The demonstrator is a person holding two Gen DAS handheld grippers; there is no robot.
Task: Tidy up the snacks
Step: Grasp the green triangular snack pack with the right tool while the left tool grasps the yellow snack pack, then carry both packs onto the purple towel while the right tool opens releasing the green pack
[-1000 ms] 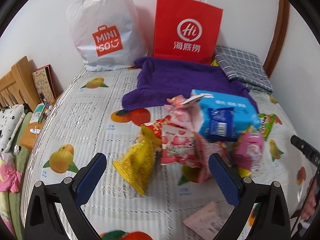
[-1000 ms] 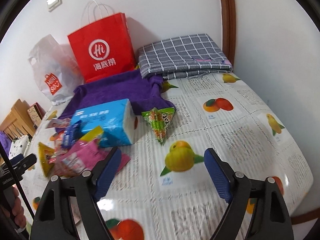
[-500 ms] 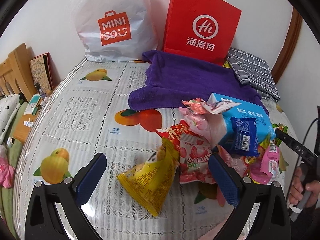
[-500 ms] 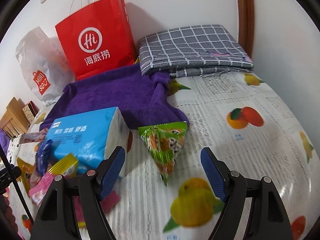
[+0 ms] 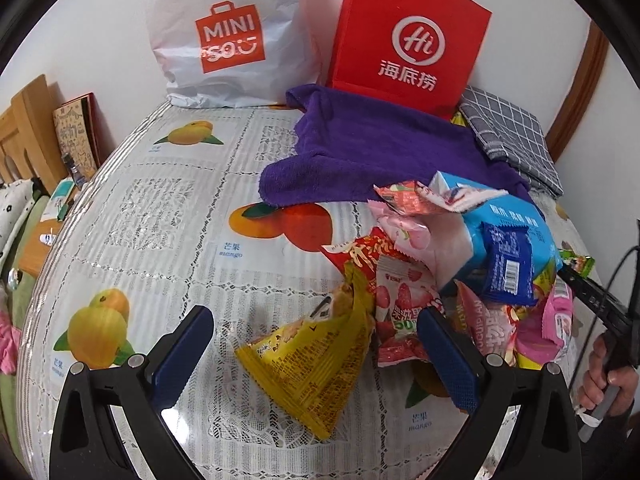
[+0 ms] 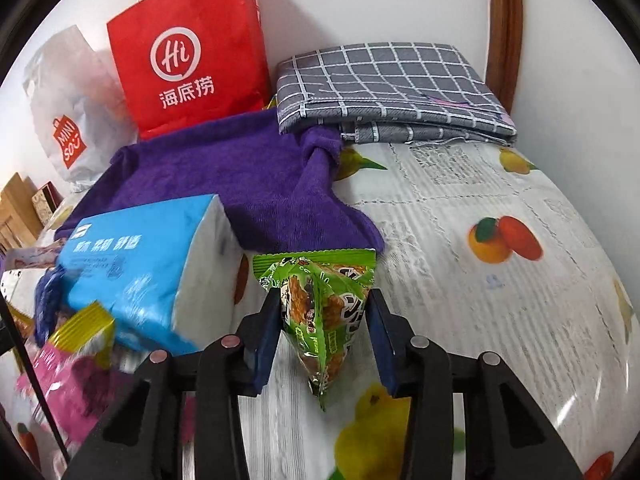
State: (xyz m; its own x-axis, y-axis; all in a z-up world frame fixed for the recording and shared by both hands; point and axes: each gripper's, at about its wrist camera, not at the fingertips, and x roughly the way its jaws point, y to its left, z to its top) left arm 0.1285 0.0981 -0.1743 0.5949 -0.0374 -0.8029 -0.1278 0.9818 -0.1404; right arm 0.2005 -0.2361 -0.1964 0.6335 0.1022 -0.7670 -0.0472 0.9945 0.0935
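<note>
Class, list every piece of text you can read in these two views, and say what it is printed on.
"MINISO": white plastic bag
"Hi" and "海底捞": red paper bag
"芒果 mango": tablecloth, under the fruit pictures
"50": strawberry packet
Print on the blue tissue pack and the other snack packets: too small or blurred.

both grippers (image 5: 312,354) (image 6: 326,334) are built of black plastic arms tipped with ribbed dark blue pads (image 5: 182,354), each arm fastened by round silver screws (image 6: 230,342). a thin black cable (image 5: 622,264) is seen beside the person's hand (image 5: 604,376).
</note>
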